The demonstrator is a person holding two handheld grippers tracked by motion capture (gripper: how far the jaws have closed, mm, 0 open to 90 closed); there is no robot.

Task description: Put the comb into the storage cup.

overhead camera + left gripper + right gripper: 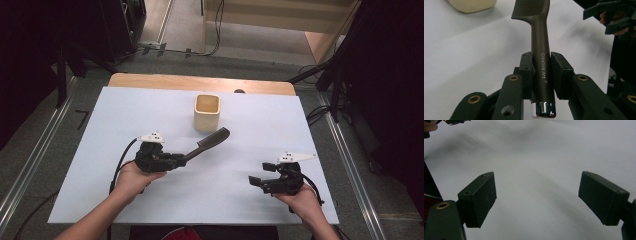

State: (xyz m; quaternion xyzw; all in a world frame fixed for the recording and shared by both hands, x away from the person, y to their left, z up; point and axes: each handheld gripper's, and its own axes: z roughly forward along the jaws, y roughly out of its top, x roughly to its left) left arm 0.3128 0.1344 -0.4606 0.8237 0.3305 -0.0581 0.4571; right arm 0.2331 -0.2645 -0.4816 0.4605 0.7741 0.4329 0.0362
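White sheeting covers the table [150, 200], with dark floor and stands all round. At the left, the left gripper [184, 160] is clamped on a comb [212, 140] by its handle, teeth end raised and aimed toward the cup [207, 112] just beyond. The likely step is dropping the comb into the cup; to do it well, the handle should swing upright over the opening before release, since the grip sits low on the handle and the rim is narrow. Bare sheet lies between comb and cup, so the path is free. At the right, the right gripper [259, 174] rests near the table's front edge, jaws spread and holding nothing, well apart from the comb.
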